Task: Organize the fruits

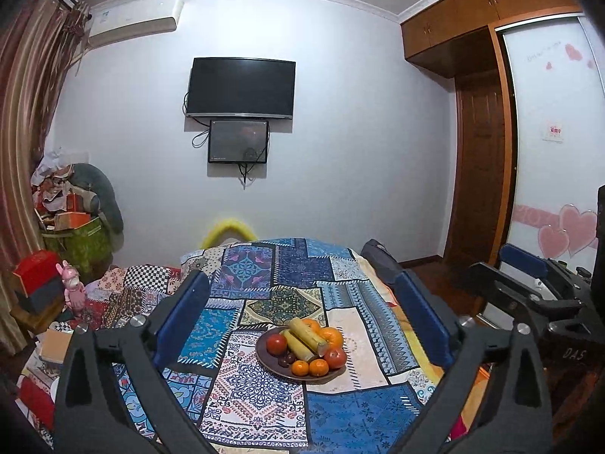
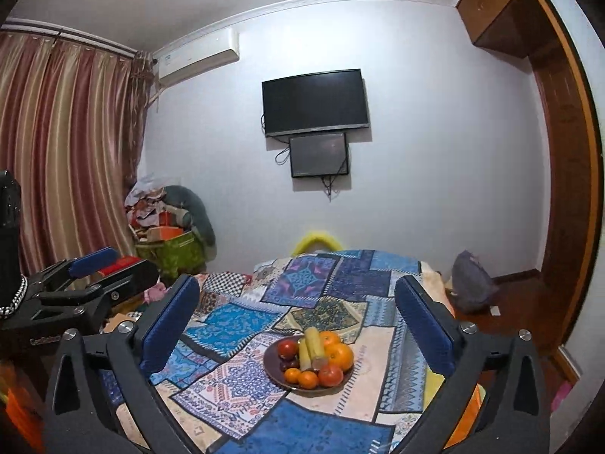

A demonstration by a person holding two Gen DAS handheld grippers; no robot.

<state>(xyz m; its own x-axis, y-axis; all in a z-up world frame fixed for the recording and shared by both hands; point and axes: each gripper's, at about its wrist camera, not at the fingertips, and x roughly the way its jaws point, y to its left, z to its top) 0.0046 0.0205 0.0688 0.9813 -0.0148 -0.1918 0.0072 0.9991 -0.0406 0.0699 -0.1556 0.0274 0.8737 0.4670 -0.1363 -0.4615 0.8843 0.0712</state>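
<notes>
**A:** Where's the fruit right now?

**B:** All on the dark brown plate [image 1: 264,355], which sits on the patchwork cloth [image 1: 351,416] covering the bed. In the left wrist view the plate lies low in the middle, between the two blue pads.

**A:** What's on it?

**B:** Two pale yellow-green sugarcane pieces [image 1: 306,335] lie across the middle. Seen from the left wrist, a tomato [image 1: 276,343] is at 9 o'clock on the plate, a big orange [image 1: 332,336] at 2 o'clock, a second tomato [image 1: 335,357] at 4 o'clock, and two small mandarins [image 1: 310,367] side by side at 6 o'clock. Something small and dark sits by the cane; I cannot tell what.

**A:** And the left hand-held gripper [image 1: 302,302]?

**B:** Spread wide, nothing between its pads, well short of the plate.

**A:** The right hand-held gripper [image 2: 298,306]?

**B:** Same: jaws wide apart and bare, the plate [image 2: 272,369] showing between them, untouched. Each camera catches the other tool at its edge, 3 o'clock in the left view, 9 o'clock in the right.

**A:** Beyond the bed?

**B:** A wall-mounted television [image 1: 242,89] at 12 o'clock, curtains [image 2: 64,143] at 9 o'clock.
</notes>
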